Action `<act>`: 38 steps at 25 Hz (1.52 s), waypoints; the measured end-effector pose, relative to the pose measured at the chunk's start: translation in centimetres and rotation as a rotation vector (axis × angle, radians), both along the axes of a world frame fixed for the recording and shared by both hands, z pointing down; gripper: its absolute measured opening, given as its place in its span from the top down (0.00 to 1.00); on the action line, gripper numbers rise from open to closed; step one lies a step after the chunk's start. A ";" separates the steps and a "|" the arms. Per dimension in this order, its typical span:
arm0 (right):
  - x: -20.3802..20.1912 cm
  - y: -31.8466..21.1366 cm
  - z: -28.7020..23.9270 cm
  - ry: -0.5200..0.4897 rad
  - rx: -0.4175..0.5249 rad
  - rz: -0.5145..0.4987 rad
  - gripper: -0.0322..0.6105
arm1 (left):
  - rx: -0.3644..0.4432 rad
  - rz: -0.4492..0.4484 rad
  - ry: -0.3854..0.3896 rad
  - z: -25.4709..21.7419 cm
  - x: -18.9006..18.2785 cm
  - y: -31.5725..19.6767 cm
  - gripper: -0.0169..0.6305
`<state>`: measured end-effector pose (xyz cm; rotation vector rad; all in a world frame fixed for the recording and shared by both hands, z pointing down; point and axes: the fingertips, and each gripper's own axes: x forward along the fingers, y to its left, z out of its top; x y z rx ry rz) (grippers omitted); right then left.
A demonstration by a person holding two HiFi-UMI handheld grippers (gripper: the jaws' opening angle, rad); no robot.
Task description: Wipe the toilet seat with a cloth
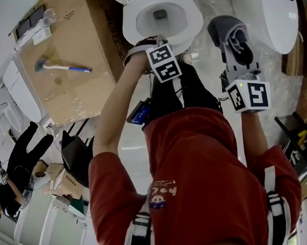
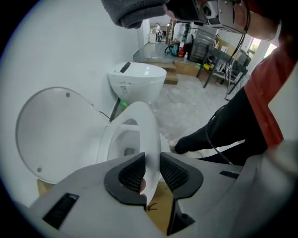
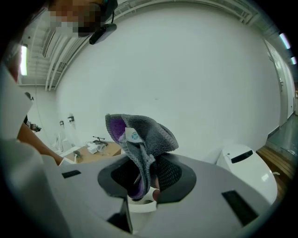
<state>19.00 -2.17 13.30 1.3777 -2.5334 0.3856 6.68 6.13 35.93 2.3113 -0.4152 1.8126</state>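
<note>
White wall [image 3: 186,69] behind. Left gripper [image 2: 152,168]: pointing down, jaws spread astride near edge of seat [image 2: 148,132]. Right gripper [image 3: 148,179]: pinching grey cloth [image 3: 139,135], raised right of seat, well apart; seat lies left and below.

I'm standing on a pale grey marbled floor [image 2: 186,102], facing a plain white wall [image 3: 186,69]. A big brown cardboard box [image 1: 83,93] is lying to my left, with a blue-handled brush [image 1: 63,67] resting near its middle. Dark metal shelving [image 2: 212,44] is standing down the room, and a ceiling strip light [image 3: 23,60] is glowing.
</note>
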 end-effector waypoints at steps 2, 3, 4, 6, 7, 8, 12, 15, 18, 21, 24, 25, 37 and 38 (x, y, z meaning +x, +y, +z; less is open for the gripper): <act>-0.4 0.4 1.1 0.005 -0.022 -0.014 0.80 | -0.042 0.007 0.008 1.6 0.3 1.5 0.80; -0.6 0.6 1.7 0.010 -0.033 -0.021 0.80 | -0.061 0.008 0.012 2.4 0.5 2.2 0.80; -0.7 0.7 2.4 0.016 -0.044 -0.028 0.80 | -0.079 0.007 0.018 3.3 0.7 2.9 0.79; -0.8 0.9 3.7 0.028 -0.064 -0.039 0.80 | -0.114 0.002 0.030 4.9 1.1 4.0 0.79; -0.9 1.0 4.5 0.033 -0.074 -0.044 0.80 | -0.131 -0.001 0.036 5.7 1.2 4.4 0.78; -1.0 1.0 5.2 0.038 -0.082 -0.048 0.80 | -0.150 -0.003 0.042 6.5 1.3 4.8 0.78; -1.3 1.3 7.9 0.050 -0.116 -0.057 0.80 | -0.225 -0.013 0.072 9.4 1.9 6.3 0.78; -1.9 1.5 10.2 0.064 -0.145 -0.064 0.80 | -0.281 -0.038 0.104 11.8 2.1 7.3 0.78; -1.9 1.9 12.8 0.080 -0.178 -0.063 0.80 | -0.318 -0.057 0.127 14.3 2.2 8.1 0.79; -1.9 2.7 15.7 0.103 -0.212 -0.066 0.80 | -0.336 -0.079 0.146 16.9 2.4 8.7 0.80; -1.7 3.2 18.4 0.113 -0.248 -0.057 0.80 | -0.352 -0.146 0.158 19.7 1.8 8.7 0.85; -1.5 3.5 19.1 0.118 -0.258 -0.055 0.80 | -0.353 -0.164 0.161 20.5 1.8 8.6 0.87; -1.3 5.9 23.8 0.146 -0.327 -0.064 0.80 | -0.328 -0.223 0.111 27.8 1.9 8.6 0.93; -1.3 6.1 24.0 0.147 -0.330 -0.064 0.80 | -0.321 -0.224 0.102 28.2 1.8 8.6 0.94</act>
